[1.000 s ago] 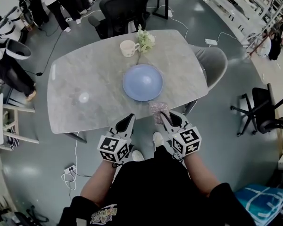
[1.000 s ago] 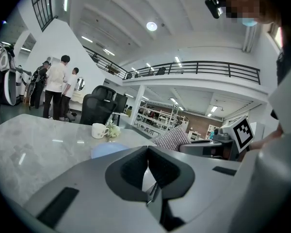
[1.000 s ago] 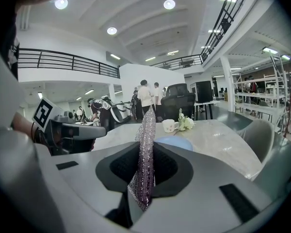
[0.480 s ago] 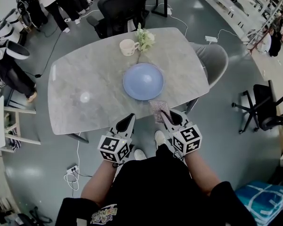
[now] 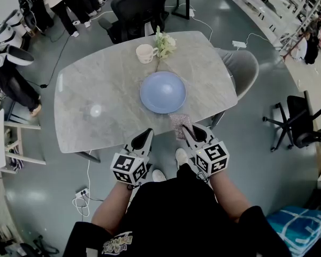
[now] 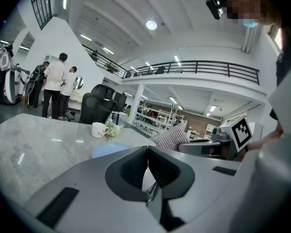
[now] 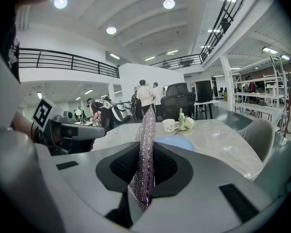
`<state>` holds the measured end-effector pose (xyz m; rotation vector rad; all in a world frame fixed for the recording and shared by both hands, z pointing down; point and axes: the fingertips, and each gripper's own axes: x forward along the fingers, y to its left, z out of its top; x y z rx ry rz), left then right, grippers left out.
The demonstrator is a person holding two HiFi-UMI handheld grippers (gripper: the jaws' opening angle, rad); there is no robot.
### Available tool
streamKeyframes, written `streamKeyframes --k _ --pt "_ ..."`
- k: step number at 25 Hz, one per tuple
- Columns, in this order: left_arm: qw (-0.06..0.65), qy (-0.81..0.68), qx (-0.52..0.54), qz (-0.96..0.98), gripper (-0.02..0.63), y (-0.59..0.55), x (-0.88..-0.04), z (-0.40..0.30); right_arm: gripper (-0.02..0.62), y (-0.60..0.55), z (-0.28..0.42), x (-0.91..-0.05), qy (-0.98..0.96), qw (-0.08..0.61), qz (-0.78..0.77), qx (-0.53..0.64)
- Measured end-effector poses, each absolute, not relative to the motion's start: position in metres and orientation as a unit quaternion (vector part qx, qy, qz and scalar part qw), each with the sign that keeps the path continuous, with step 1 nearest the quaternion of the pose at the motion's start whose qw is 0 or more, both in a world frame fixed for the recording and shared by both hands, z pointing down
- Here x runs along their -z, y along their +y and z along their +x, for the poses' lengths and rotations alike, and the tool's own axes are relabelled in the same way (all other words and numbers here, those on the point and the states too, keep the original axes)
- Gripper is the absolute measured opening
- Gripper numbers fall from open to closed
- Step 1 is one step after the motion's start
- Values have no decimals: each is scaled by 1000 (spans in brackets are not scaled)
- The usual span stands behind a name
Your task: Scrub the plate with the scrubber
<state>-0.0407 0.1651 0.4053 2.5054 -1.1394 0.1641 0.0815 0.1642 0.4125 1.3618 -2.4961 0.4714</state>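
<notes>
The blue plate (image 5: 162, 92) lay flat on the grey table (image 5: 96, 84). Just short of the plate, on the person's side, the right gripper (image 5: 186, 130) had its 2 jaws clamped on the glittery scrubber (image 5: 180, 124), which stood edgewise and clear of the plate. Left of the plate's near edge, the left gripper (image 5: 147, 135) was closed tight on nothing. Beyond the plate stood 1 cup (image 5: 145, 53) and some flowers (image 5: 164, 43).
</notes>
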Motion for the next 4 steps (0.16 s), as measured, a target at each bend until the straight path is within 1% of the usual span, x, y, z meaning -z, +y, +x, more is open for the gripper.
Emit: streamKeyframes --k 4 --pt "191 -405 -58 892 18 168 -405 -42 71 167 81 -411 -859 128 469 -160"
